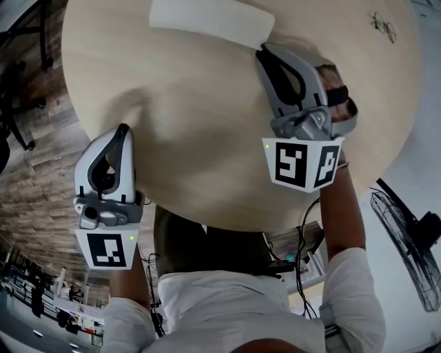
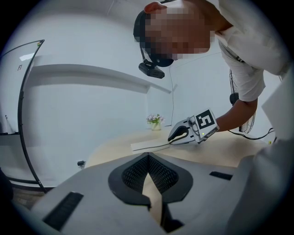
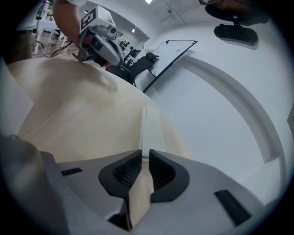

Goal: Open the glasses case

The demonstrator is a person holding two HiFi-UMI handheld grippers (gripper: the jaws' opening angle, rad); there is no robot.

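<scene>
A flat white glasses case (image 1: 207, 21) lies on the far part of the round wooden table (image 1: 193, 152). My right gripper (image 1: 264, 48) is at the case's right end, shut on it. In the right gripper view the case (image 3: 150, 131) runs straight away from the narrow gap between the jaws (image 3: 145, 153). The left gripper view shows the case (image 2: 146, 146) with the right gripper (image 2: 171, 140) at its end. My left gripper (image 1: 124, 127) hovers over the table's near left edge, well apart from the case. Its tips (image 2: 148, 157) meet with nothing between them.
A pair of eyeglasses (image 1: 384, 26) lies on the table at the far right. A small flower pot (image 2: 155, 121) stands at the table's far side. A floor fan (image 1: 406, 241) and cables are to the right of the table; an office chair (image 3: 142, 62) stands beyond it.
</scene>
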